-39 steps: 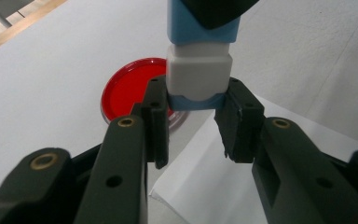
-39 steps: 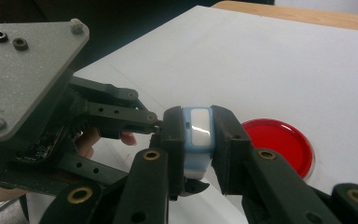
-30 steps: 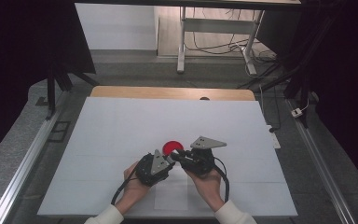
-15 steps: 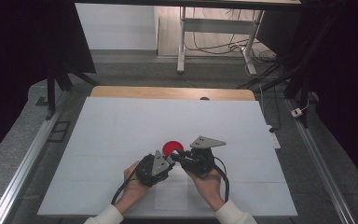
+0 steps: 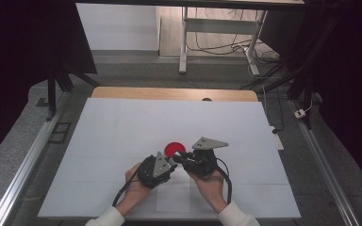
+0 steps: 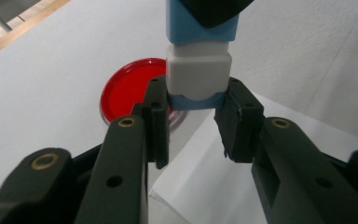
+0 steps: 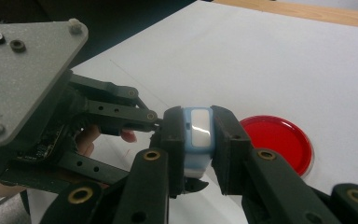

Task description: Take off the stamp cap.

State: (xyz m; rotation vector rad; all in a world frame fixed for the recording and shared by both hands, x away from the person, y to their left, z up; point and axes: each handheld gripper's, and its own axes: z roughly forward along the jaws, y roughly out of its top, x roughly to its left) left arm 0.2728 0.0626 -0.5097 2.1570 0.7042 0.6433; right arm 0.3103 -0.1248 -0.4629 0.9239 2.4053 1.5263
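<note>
High view: both hands meet low on the table, left gripper (image 5: pixel 169 162) and right gripper (image 5: pixel 179 159) tip to tip beside a red lid (image 5: pixel 174 149).

Left gripper view: jaws clamp the block (image 6: pixel 198 70), white with blue ends.

Right gripper view: jaws clamp its blue end (image 7: pixel 198 135).

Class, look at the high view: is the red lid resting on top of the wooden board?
No, the red lid lies on the white sheet, well short of the wooden board.
</note>
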